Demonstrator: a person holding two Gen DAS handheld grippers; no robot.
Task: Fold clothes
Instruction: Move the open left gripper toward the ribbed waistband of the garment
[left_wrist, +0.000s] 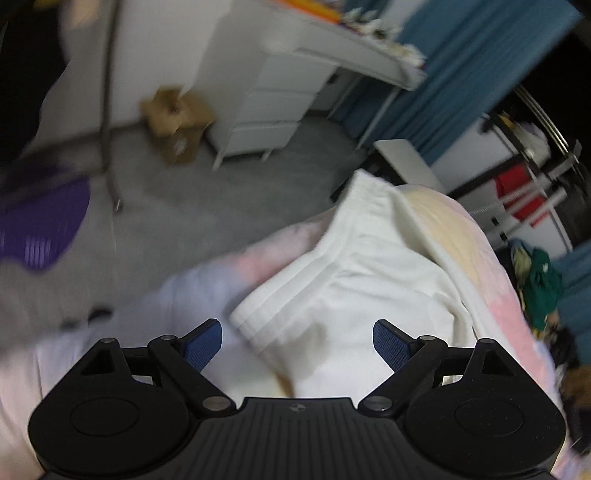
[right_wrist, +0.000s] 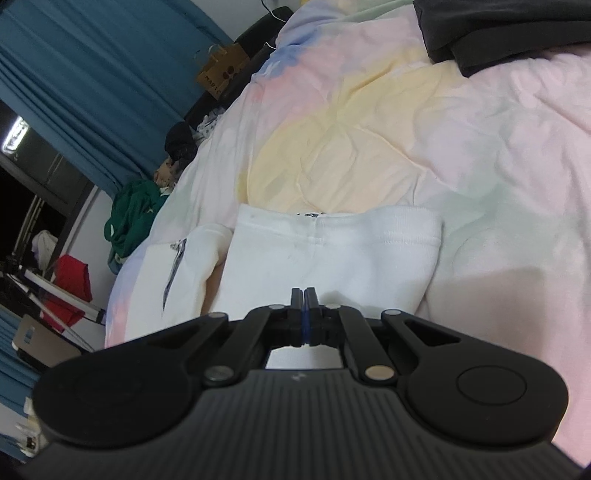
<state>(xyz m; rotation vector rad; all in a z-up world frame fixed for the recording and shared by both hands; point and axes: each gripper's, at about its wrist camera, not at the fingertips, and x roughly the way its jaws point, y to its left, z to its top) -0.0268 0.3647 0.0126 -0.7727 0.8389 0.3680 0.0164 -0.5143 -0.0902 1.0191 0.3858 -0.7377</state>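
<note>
White sweatpants (right_wrist: 332, 251) lie on your pastel bedspread (right_wrist: 480, 147); your right tool (right_wrist: 303, 295) is closed on nothing visible, your left tool (left_wrist: 297, 343) gapes wide at six o'clock, empty.

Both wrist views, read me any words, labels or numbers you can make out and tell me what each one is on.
"MAGIC": on the brown cardboard box beside the bed, right wrist view; the last letters are uncertain.
Small tag at the waistband of the white garment: too small to read.
Dark print on the cardboard box on the floor, left wrist view: blurred, unreadable.
Nothing else is legible.
</note>
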